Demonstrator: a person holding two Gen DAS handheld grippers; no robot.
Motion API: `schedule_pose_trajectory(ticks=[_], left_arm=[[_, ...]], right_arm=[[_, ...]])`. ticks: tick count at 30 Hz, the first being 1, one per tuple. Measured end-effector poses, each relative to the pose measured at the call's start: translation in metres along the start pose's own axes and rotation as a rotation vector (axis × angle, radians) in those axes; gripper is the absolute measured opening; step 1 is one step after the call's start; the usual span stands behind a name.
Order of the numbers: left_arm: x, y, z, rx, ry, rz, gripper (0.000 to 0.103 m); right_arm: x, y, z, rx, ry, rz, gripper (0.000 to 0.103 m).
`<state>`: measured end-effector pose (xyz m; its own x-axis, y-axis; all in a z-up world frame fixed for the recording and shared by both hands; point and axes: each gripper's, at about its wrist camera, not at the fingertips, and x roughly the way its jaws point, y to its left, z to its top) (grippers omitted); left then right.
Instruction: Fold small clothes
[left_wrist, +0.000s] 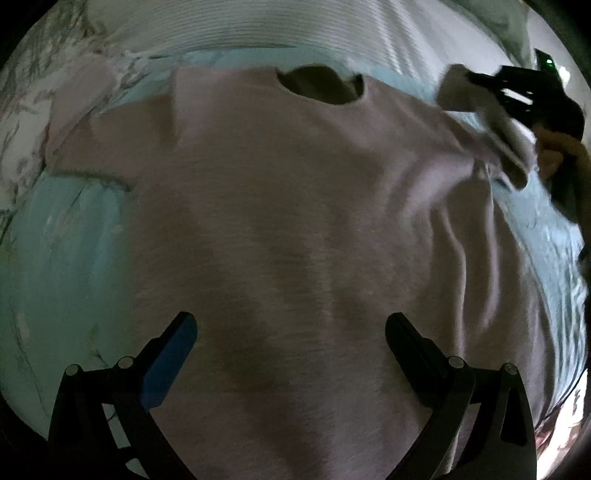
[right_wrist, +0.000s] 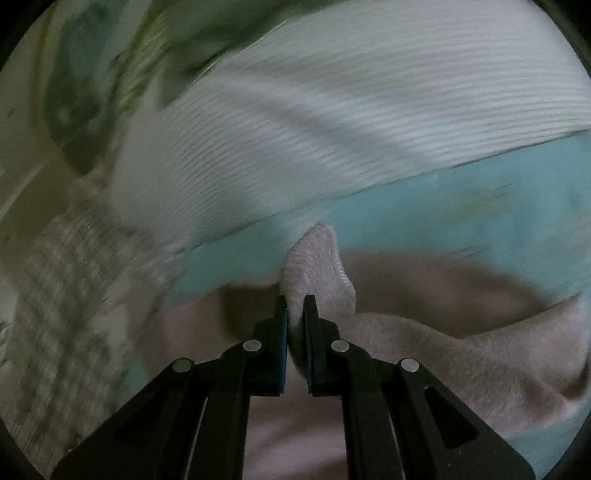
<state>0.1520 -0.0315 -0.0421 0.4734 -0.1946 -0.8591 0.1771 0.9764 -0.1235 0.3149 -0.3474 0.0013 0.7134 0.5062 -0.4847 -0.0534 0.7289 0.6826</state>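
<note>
Shirt (left_wrist: 295, 229) is spread ahead of the parted, empty left gripper (left_wrist: 291, 332); its sleeve (right_wrist: 317, 266) is clamped between right gripper (right_wrist: 295, 314) fingers, nearer the fold.

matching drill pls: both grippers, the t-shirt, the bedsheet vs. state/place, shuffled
Column 1:
1. left gripper
2. right gripper
3. pink T-shirt
4. light blue bedsheet

Column 2:
A. lies under the garment
B. jaws wide apart, nothing between them
C. spread flat, neck hole at the far end
D. jaws clamped on a sleeve

Pairs: 1-B, 2-D, 3-C, 4-A
</note>
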Motion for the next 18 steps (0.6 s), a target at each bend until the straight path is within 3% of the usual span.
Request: schedule_pose_trajectory(ticks=[5, 10, 13, 14, 16, 18], left_arm=[[-0.008, 0.029, 0.0, -0.074, -0.018, -0.027, 0.102], [-0.009, 0.054, -0.006, -0.102, -0.029, -0.042, 0.102], [-0.009, 0.071, -0.007, -0.131, -0.033, -0.057, 0.102], [-0.009, 0.078, -0.005, -0.146, -0.038, -0.073, 0.102], [-0.006, 0.085, 0.001, -0.163, -0.043, -0.099, 0.102], [-0.003, 0.091, 0.013, -0.175, -0.053, -0.135, 0.102]], right_arm=[[0.071, 0.067, -0.047, -0.03, 0.108, 0.161, 0.009], [0.12, 0.102, -0.09, -0.071, 0.208, 0.236, 0.009], [0.14, 0.109, -0.109, -0.093, 0.288, 0.226, 0.016], [0.144, 0.106, -0.114, -0.075, 0.316, 0.234, 0.03], [0.134, 0.098, -0.119, -0.05, 0.316, 0.251, 0.043], [0.119, 0.094, -0.121, -0.048, 0.296, 0.252, 0.043]])
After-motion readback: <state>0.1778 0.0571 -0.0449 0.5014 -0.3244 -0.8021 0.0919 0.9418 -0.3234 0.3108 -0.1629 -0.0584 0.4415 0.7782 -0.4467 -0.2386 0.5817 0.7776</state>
